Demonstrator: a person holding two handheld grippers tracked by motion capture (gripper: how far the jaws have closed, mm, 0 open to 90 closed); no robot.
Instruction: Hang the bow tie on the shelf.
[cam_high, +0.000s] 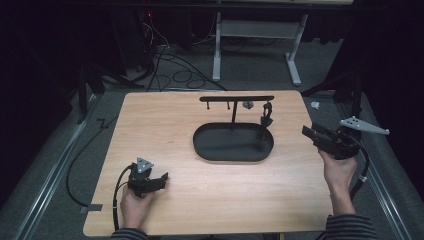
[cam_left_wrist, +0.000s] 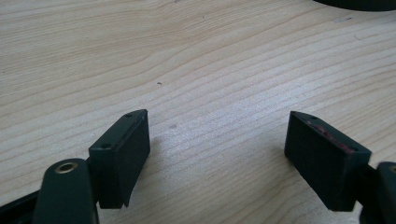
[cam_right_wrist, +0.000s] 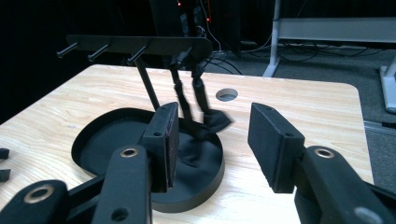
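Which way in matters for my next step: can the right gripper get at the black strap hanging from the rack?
Probably yes. The right gripper is open and aimed at the black strap, which hangs from the rack end peg over the tray, with nothing between.

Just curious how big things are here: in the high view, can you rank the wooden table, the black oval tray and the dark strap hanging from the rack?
1. wooden table
2. black oval tray
3. dark strap

Pale wood-grain table (cam_high: 200, 175); matt black tray (cam_high: 233, 143); black cloth strap (cam_right_wrist: 201, 109).
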